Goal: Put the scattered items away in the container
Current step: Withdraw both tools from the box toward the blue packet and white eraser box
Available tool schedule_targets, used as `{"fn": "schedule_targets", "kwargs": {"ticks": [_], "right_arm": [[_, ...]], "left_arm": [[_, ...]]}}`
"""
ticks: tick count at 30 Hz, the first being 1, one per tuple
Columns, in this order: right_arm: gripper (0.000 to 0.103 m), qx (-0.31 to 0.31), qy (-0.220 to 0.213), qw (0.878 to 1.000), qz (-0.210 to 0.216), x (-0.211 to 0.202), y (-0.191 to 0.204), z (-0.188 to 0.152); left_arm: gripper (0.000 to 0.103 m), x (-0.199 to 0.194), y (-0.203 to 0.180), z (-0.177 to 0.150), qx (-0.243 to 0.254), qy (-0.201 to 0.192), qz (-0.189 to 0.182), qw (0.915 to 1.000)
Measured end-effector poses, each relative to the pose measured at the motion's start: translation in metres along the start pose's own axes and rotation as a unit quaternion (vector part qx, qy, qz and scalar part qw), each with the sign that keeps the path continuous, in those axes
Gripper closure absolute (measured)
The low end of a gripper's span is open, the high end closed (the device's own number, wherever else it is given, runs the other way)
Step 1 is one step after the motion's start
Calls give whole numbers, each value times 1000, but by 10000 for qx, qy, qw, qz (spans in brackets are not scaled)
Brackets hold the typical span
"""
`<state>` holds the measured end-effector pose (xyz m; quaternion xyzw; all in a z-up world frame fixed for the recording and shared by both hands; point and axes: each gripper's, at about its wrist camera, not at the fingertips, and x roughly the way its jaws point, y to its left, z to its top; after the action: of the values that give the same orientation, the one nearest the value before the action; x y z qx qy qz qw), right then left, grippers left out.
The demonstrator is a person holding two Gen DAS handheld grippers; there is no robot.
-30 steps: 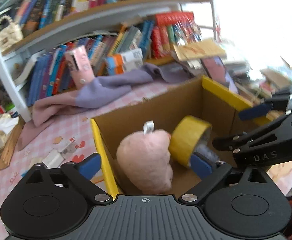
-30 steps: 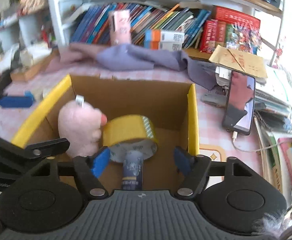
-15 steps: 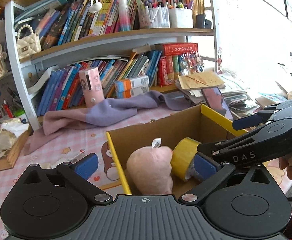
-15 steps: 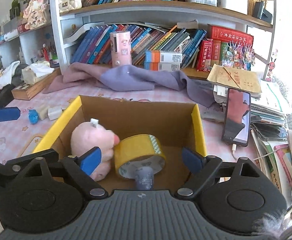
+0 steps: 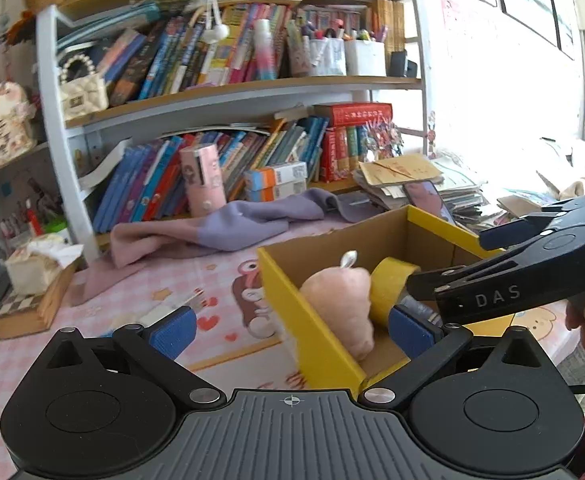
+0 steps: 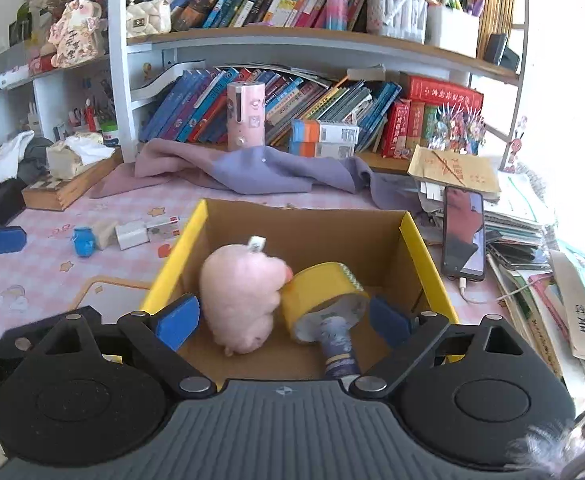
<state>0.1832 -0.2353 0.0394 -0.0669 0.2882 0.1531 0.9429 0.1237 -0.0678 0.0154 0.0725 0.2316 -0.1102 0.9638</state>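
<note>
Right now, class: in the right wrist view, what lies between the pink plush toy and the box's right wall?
In the right wrist view, a yellow tape roll lies between the pink plush toy and the cardboard box's right wall, touching the toy.

Our black left gripper (image 5: pixel 290 326) with blue pads gapes wide; our matching right gripper (image 6: pixel 282 320) gapes too, at its three o'clock.

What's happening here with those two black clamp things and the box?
A person is tidying desk clutter into a cardboard box. A pink plush, a tape roll and a small tube already lie inside. Both the left gripper and right gripper are open and empty. A blue pot and small boxes remain on the desk.
</note>
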Motion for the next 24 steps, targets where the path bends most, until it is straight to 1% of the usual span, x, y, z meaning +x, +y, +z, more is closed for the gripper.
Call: {"fn": "schedule_targets", "kwargs": {"ticks": [7,13,18,24], "right_arm": [[10,-131,34,9996,-240,-28,43,-15],[9,-150,74,9993,-326,-47,76,-29],[8,-201,212,9993,-239,-56,108,-45],[7,-334,344,9988,37,-58,148,-55]], "left_arm": [[0,-30,35,-19,-272,8,156,9995],[0,-52,59,-38,-426,91,131,9990],[0,-71,78,-57,-475,236,168,9985],[0,-93,98,-78,-502,443,401,9970]]}}
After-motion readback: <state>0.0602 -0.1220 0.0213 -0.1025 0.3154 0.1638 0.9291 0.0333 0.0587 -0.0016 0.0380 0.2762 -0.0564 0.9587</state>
